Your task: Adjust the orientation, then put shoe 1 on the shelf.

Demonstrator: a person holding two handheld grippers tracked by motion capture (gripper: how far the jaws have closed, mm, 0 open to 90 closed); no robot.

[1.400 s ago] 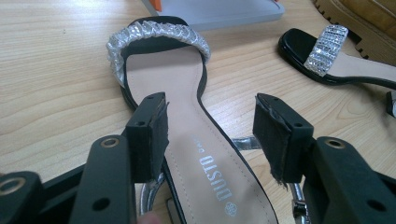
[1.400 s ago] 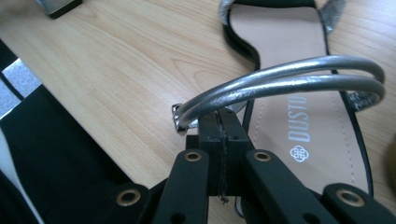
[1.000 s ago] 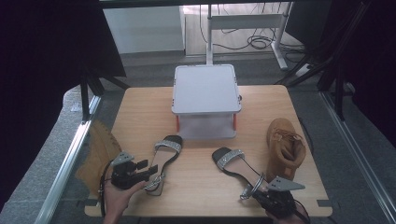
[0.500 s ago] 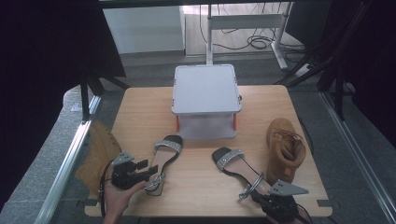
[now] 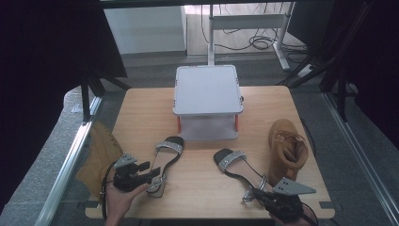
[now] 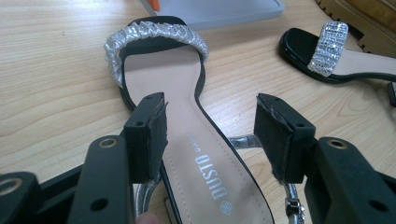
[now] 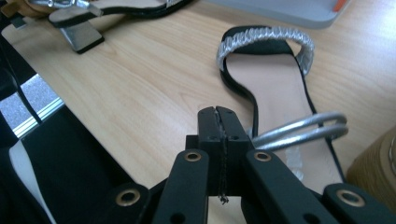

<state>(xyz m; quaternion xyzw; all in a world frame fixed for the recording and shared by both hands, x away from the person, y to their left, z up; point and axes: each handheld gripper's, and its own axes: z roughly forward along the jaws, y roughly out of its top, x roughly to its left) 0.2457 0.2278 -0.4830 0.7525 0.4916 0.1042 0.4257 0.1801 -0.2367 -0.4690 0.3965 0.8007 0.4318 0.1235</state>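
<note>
- Your left gripper (image 6: 210, 135) straddles the left sandal (image 6: 187, 140), jaws released — not yet gripped.
- Right gripper (image 7: 219, 135) at five o'clock — clenched on the right sandal's strap (image 7: 303, 130); nothing lifted.

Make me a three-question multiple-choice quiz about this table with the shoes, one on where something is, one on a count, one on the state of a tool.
1. Where does the grey box stand?
A. at the far middle of the table
B. at the near left corner
C. on the floor

2. How many black sandals with a glittery strap lie on the table?
A. one
B. two
C. three

3. How do the jaws of the left tool stand?
A. pressed flat together
B. apart, either side of a sandal's sole
C. clamped on the brown boot

Answers: 1 A, the high view shows the box at the far edge, midway across. 2 B, the left sandal and the right sandal lie side by side, beside a brown boot. 3 B, the left gripper view shows a clear gap between the pads, with the sole under it.
</note>
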